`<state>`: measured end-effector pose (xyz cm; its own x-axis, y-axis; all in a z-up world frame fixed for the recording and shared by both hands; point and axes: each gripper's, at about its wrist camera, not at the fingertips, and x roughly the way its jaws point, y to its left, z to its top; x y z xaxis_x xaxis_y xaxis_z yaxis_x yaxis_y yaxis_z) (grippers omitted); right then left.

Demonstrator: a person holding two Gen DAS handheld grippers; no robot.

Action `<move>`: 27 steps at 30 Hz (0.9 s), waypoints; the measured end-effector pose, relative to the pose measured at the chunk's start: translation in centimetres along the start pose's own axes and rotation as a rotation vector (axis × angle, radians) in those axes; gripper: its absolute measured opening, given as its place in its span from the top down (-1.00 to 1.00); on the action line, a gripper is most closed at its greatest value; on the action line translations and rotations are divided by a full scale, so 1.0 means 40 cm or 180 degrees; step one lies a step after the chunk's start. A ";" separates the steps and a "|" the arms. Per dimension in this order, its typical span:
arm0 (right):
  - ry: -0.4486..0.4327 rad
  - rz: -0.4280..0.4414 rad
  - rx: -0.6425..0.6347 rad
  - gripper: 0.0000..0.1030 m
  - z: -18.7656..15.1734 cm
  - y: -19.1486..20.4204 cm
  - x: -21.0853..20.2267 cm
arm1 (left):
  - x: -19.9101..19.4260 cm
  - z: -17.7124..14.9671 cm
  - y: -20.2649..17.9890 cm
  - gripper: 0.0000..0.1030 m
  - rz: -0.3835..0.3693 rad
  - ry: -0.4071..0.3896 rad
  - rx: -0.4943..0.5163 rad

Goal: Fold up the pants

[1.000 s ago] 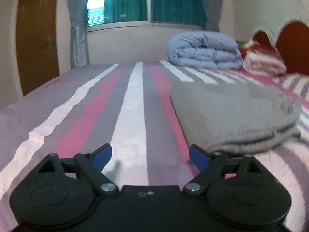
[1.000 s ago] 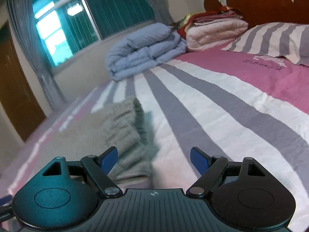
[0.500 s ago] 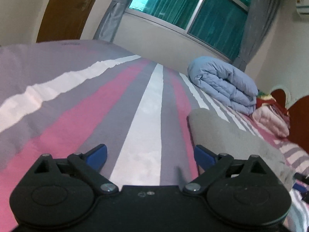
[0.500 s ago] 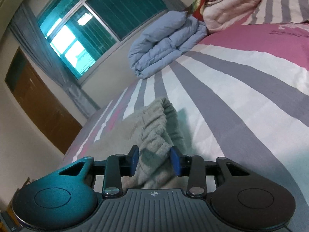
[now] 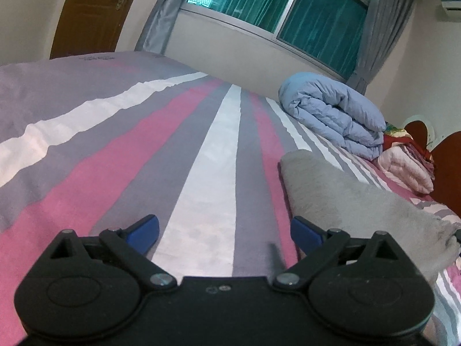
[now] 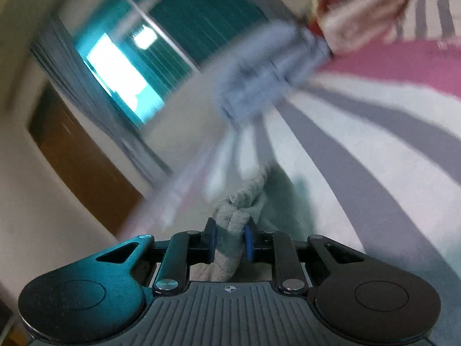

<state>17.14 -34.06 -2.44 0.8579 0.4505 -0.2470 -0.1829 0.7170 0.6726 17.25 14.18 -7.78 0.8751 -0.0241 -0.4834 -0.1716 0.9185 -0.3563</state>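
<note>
The grey pants (image 5: pixel 345 199) lie folded in a thick stack on the striped bedsheet (image 5: pixel 178 155), to the right of my left gripper (image 5: pixel 224 232). That gripper stands open above the sheet, nothing between its blue pads. In the blurred right wrist view, a bunched end of the grey pants (image 6: pixel 233 225) sits squeezed between the blue pads of my right gripper (image 6: pixel 230 239), whose jaws are closing on it. The rest of the pants is hidden behind that bunch.
A rolled light-blue duvet (image 5: pixel 334 115) lies by the far edge under the window. Folded pink blankets (image 5: pixel 403 167) are stacked against the wooden headboard (image 5: pixel 446 170). A striped pillow (image 6: pixel 432 8) lies at the head end. A brown door (image 5: pixel 89 11) stands at the left.
My right gripper closed from wide open onto the end of the grey pants and rolled, tilting its view. My left gripper rolled and shifted left, staying open.
</note>
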 end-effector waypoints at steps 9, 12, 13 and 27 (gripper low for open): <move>0.0200 -0.0413 -0.0093 0.48 -0.035 -0.043 0.007 | -0.010 0.009 -0.016 -0.80 -0.0031 -0.0103 -0.0013; -0.0084 -0.0497 -0.0372 0.48 -0.036 -0.002 -0.030 | -0.022 0.014 -0.058 -0.83 -0.0206 -0.0198 0.0131; -0.0146 -0.0476 -0.0471 0.48 -0.039 0.011 -0.034 | -0.020 0.012 -0.077 -0.84 -0.0271 -0.0196 0.0220; -0.0033 -0.0556 -0.0960 0.24 -0.064 0.075 0.001 | 0.068 0.066 -0.136 -0.84 -0.0464 -0.0029 0.0414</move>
<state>15.38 -30.54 -2.23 0.8934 0.3028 -0.3319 -0.1652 0.9084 0.3841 21.76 10.14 -5.06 0.8905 -0.1574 -0.4268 0.0165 0.9488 -0.3154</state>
